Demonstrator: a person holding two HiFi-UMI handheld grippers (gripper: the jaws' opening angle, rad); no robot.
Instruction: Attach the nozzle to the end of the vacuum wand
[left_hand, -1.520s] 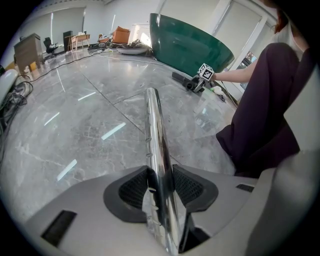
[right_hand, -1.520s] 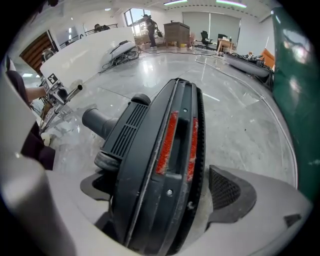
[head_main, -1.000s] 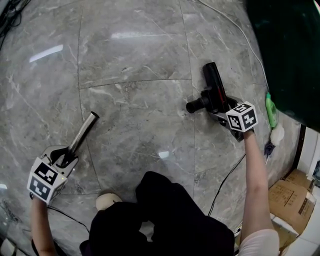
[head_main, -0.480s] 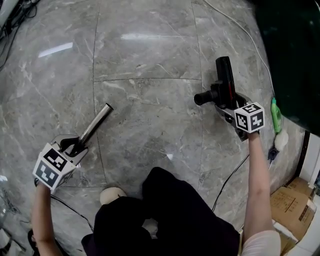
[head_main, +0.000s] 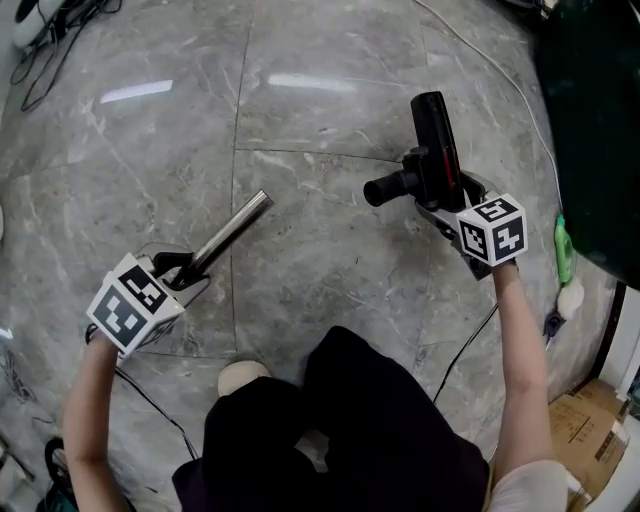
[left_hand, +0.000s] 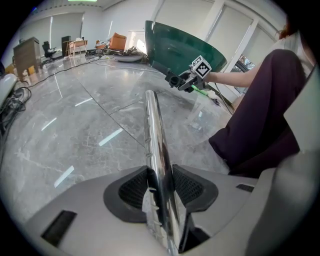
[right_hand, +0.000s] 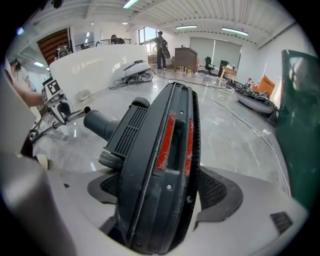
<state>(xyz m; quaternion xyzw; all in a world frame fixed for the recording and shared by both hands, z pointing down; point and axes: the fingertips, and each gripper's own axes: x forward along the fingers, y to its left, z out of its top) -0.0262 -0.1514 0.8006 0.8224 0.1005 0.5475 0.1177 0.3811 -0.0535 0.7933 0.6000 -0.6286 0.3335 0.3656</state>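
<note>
Lower left: fingers of the left gripper pinch the wand, its free end slanting toward centre. Upper right: fingers of the right gripper clamp the nozzle; its neck points left toward that end, well apart.

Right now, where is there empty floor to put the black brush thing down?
The big grey floor between the shiny wand and the black nozzle is bare. It's crowded by the cables top left and the green bottle on the right.

Bright overhead light, floor glare, fisheye edges
</note>
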